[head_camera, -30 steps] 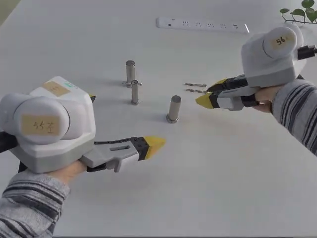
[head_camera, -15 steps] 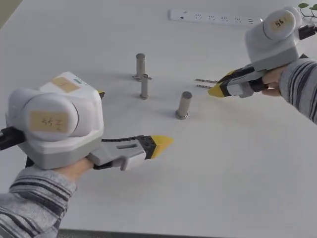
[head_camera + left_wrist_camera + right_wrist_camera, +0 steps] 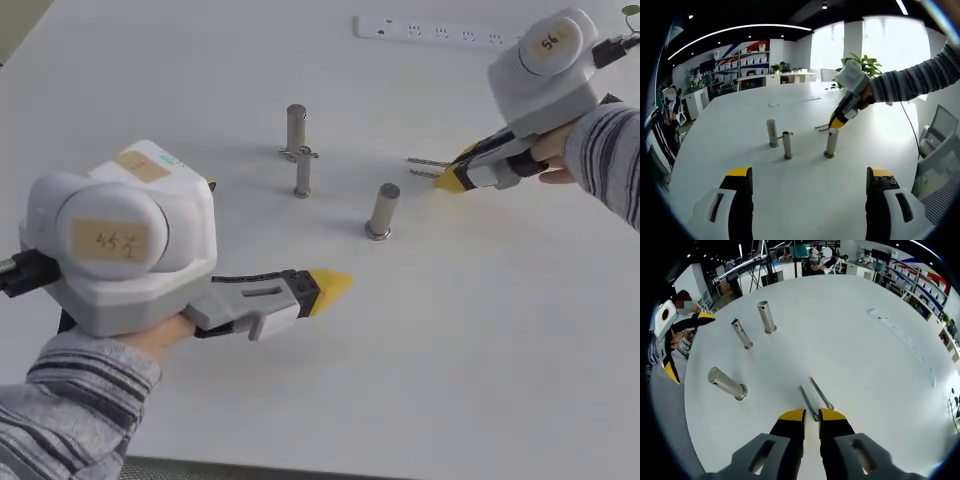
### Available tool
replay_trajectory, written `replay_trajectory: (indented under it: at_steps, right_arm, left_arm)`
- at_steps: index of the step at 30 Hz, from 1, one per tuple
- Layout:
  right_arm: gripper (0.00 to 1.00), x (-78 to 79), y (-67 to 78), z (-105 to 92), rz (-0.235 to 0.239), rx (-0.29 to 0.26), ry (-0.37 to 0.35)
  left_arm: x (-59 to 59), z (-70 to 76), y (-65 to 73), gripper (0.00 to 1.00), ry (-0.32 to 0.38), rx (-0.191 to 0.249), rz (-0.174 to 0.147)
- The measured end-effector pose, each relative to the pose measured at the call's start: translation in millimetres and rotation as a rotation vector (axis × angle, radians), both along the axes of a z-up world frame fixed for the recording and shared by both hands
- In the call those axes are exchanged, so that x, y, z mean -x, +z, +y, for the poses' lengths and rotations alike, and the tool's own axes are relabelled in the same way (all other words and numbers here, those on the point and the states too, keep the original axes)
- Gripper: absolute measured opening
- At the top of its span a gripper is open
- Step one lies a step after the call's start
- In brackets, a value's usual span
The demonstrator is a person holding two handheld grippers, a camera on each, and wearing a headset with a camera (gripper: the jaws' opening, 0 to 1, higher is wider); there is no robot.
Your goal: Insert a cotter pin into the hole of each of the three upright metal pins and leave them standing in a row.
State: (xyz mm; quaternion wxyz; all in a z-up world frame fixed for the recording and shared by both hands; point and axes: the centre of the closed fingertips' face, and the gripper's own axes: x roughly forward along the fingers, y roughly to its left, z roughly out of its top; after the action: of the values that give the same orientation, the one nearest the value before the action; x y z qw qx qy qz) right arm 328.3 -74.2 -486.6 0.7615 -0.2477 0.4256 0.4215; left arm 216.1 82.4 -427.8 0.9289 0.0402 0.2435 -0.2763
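— Checking for room first: what lies round the middle pin (image 3: 303, 172)?
— Bare white table (image 3: 450, 340) on its near side, out to the edge. A power strip (image 3: 430, 31) lies well beyond it. The left gripper (image 3: 809, 172) hovers nearer than that pin, jaws spread wide, empty.
— And the right gripper (image 3: 812, 415)?
— Off to that pin's side, yellow tips almost together at two loose cotter pins (image 3: 821, 393). Gripped or not, I can't tell.
— Materials?
— Smooth metal cylinders, all upright: the middle pin, the far pin (image 3: 296, 128) and the stout pin (image 3: 381, 210). A thin inserted cotter (image 3: 300, 153) crosses the middle pin's top.
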Motion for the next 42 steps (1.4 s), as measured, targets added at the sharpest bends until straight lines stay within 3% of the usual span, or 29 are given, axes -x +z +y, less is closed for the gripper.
replay_trajectory:
  at_steps: [7, 11, 15, 18, 27, 35, 38, 42]
  right_arm:
    - [0.0, 4.9, 1.1, -1.0, -0.032, 0.101, 0.117]
    - [0.0, -5.3, -3.3, -7.5, -0.05, 0.134, 0.169]
    - [0.0, -9.3, -4.6, -8.0, -0.051, 0.126, 0.173]
    - [0.0, -11.8, -3.8, -8.5, -0.077, 0.125, 0.187]
    - [0.0, -9.4, 18.5, -1.2, -0.197, 0.046, 0.21]
    - [0.0, 14.8, 41.2, 10.8, -0.265, -0.022, 0.248]
    - [0.0, 26.5, 53.0, 18.2, -0.337, -0.013, 0.315]
    - [0.0, 47.4, 65.0, 28.5, -0.37, -0.029, 0.365]
  left_arm:
    - [0.9, -0.5, -1.2, 0.93, -0.004, -0.006, 0.005]
    - [1.8, -1.3, -2.1, 0.91, -0.008, -0.008, 0.012]
    - [2.7, -1.7, -1.4, 0.88, -0.013, -0.01, 0.013]
    - [2.9, -2.9, 1.4, 0.84, -0.023, -0.011, 0.003]
    - [5.6, -16.3, 6.1, 0.77, -0.083, -0.011, 0.003]
    - [-0.1, -24.6, 21.0, 0.65, -0.112, 0.027, -0.021]
    - [-3.6, -28.0, 26.4, 0.6, -0.118, 0.049, -0.024]
    - [-6.0, -34.1, 31.9, 0.56, -0.131, 0.081, -0.016]
